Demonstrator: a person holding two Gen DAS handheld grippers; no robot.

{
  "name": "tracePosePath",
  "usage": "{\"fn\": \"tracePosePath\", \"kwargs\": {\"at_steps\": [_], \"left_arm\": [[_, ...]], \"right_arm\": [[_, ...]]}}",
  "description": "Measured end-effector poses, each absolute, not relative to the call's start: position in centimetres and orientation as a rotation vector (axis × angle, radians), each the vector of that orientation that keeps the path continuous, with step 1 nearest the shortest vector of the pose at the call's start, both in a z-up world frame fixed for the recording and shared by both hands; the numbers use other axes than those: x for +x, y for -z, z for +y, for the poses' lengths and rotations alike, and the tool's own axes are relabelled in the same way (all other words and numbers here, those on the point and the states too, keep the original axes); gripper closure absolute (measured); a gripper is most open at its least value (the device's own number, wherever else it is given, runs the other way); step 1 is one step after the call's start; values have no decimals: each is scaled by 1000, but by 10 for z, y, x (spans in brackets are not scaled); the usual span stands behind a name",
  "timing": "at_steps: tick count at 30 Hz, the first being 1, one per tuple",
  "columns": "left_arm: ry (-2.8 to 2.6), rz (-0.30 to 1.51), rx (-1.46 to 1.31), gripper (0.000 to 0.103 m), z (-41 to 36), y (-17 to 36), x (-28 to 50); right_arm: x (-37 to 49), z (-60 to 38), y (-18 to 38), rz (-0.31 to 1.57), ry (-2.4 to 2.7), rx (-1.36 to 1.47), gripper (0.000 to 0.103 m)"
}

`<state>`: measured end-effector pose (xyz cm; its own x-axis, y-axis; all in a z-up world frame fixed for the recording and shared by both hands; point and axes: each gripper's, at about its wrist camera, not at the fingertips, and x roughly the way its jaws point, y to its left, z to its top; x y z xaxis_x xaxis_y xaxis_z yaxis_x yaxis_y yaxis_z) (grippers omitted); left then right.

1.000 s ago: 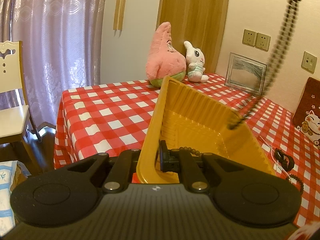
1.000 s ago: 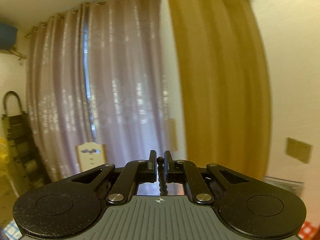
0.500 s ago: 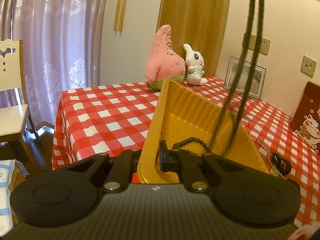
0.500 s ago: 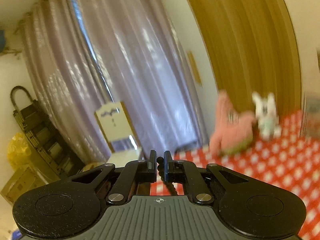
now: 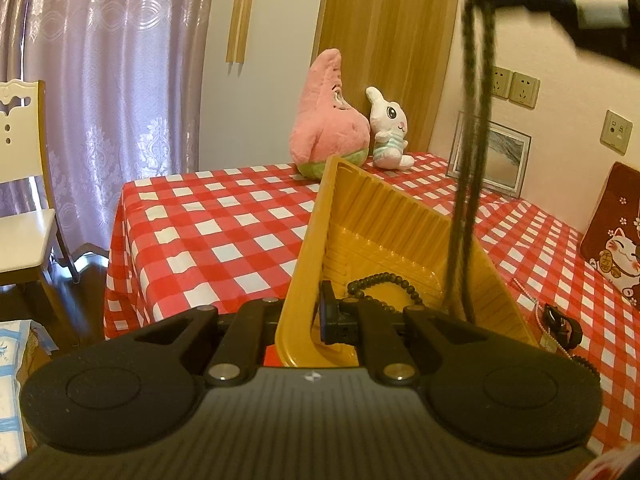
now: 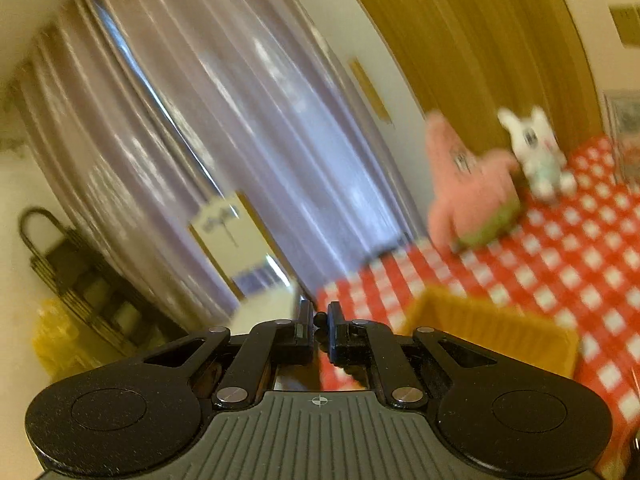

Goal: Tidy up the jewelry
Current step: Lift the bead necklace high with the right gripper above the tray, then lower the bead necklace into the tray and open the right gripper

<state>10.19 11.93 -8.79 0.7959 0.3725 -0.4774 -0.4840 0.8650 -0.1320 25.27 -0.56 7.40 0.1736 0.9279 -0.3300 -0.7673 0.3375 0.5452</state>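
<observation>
Dark bead necklace (image 5: 472, 168) hangs from the clamped right gripper (image 6: 319, 322), half coiled in the yellow tray (image 5: 384, 216) the left gripper (image 5: 320, 316) pinches; pink chain (image 5: 538, 320) at 3 o'clock remains

The left gripper (image 5: 320, 322) is clamped on the near wall of the tilted yellow tray (image 5: 376, 216), while a dark bead necklace (image 5: 470, 160) hangs from above into it, over the checkered tablecloth (image 5: 208, 232).
</observation>
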Motion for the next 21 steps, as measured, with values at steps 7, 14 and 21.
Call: {"fn": "tracePosePath", "kwargs": {"at_steps": [7, 14, 21], "left_arm": [[-465, 457, -255, 96, 119, 88, 102], [-468, 462, -256, 96, 119, 89, 101], [-469, 466, -253, 96, 118, 89, 101]], "right_arm": [[251, -17, -81, 636, -1275, 409, 96], [260, -12, 22, 963, -1081, 352, 96], [261, -5, 65, 1062, -1019, 285, 96]]}}
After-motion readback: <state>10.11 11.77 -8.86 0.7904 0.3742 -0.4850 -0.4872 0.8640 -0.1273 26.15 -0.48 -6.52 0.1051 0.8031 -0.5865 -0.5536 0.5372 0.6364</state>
